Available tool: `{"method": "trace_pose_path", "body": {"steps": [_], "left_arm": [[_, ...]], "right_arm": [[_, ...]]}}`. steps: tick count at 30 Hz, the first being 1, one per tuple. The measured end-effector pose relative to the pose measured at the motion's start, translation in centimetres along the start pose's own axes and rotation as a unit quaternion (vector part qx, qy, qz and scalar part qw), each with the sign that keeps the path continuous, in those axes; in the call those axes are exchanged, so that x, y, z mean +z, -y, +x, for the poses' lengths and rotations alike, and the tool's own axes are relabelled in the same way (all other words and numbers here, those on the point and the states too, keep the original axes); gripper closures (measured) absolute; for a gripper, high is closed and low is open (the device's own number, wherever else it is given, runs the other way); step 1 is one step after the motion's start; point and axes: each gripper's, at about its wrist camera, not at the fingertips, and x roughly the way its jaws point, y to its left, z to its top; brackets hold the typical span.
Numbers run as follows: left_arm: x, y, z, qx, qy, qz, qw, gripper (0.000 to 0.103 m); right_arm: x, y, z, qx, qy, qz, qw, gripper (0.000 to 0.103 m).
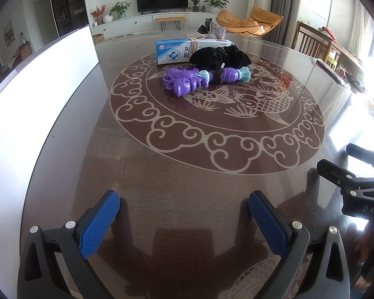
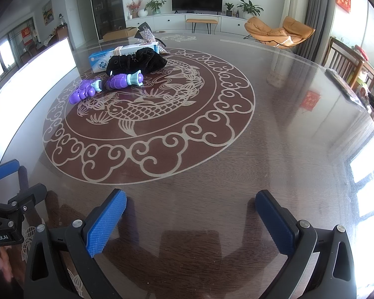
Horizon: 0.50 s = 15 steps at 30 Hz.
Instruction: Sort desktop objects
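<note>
A purple and teal plastic toy (image 1: pixel 199 78) (image 2: pixel 107 84) lies on the far part of the brown round table (image 1: pixel 162 174) (image 2: pixel 286 124). Behind it rests a black cloth pouch (image 1: pixel 220 56) (image 2: pixel 137 59), leaning on a blue and white box (image 1: pixel 173 51) (image 2: pixel 99 59). A small sequined bag (image 1: pixel 215 30) (image 2: pixel 145 36) stands behind the box. My left gripper (image 1: pixel 184 210) is open over the near table edge, nothing between its fingers. My right gripper (image 2: pixel 190 210) is open too and empty. Both are far from the pile.
A white board (image 1: pixel 37 94) (image 2: pixel 30 74) lies along the table's left side. The right gripper's body (image 1: pixel 354 184) shows at the right of the left wrist view. A wooden chair (image 2: pixel 346 62) and a cluttered table stand at the right. A patterned medallion covers the table's middle.
</note>
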Motion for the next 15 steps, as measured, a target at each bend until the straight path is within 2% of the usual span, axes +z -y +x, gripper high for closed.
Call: {"method": "trace_pose_path", "body": {"steps": [5, 15], "left_arm": [[1.7, -0.8, 1.0, -0.012, -0.002, 0.016, 0.9998, 0.000], [1.5, -0.6, 1.0, -0.007, 0.002, 0.014, 0.9999, 0.000]], "right_arm": [[0.0, 0.0, -0.1, 0.002, 0.001, 0.002, 1.000, 0.000], [0.6, -0.1, 0.3, 0.011, -0.008, -0.014, 1.000, 0.000]]}}
